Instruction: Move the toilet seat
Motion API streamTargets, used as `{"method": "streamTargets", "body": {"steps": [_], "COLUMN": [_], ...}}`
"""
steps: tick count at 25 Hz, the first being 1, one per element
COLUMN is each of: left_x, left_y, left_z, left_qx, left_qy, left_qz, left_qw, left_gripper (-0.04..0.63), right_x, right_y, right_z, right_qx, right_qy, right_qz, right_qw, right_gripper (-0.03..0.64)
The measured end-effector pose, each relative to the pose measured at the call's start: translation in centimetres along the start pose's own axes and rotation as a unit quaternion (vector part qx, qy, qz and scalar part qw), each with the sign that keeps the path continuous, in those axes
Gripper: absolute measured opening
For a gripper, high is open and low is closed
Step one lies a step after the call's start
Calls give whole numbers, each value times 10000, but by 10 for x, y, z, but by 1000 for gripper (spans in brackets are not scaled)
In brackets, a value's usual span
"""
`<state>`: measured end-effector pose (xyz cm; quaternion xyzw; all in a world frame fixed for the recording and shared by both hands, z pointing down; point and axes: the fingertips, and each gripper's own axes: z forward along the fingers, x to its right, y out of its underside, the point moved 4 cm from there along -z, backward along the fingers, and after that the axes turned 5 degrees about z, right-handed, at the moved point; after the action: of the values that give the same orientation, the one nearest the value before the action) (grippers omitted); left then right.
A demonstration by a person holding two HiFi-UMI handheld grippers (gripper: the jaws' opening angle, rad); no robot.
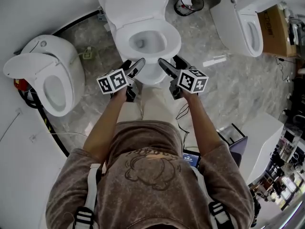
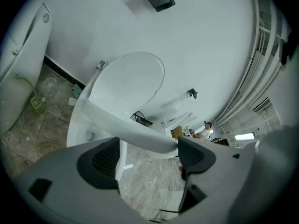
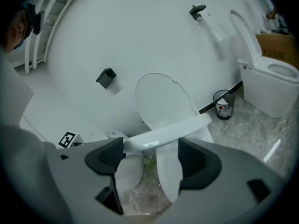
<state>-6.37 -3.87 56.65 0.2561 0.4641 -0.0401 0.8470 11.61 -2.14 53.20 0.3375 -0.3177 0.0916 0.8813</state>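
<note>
L gripper [image 2: 148, 149] & R gripper [image 3: 152, 154]: jaws spread, toilet seat [image 3: 169, 130] rim across both; pad contact unclear.

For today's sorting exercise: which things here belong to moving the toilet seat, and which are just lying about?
Job: toilet seat, left gripper, right gripper.
Lying about: bin, cardboard box, toilet beside the box, third toilet.

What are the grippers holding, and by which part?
The toilet seat, front rim: it crosses the jaws of the left gripper and right gripper, raised off the bowl; whether clamped cannot be told.
</note>
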Motion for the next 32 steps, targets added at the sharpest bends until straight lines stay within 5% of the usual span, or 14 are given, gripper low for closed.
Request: {"method": "streamTargets", "body": {"steps": [14,32], "left_x": [23,45], "left_y": [-33,-73], "left_z": [4,9], "left_qx": [-48,694], "left_qy": [-440,-1066], "left_qz": [216,289], "left_qw": [9988,9915], "left_gripper": [398,344], "right_x": [-13,-18], "right_y": [-40,-81], "right_z": [17,33], "right_qx": [-228,-483], "right_qy": [-286,-804], "right_qz": [77,-11], "right_qw": [9993,9956], "right_gripper": [357,334]}}
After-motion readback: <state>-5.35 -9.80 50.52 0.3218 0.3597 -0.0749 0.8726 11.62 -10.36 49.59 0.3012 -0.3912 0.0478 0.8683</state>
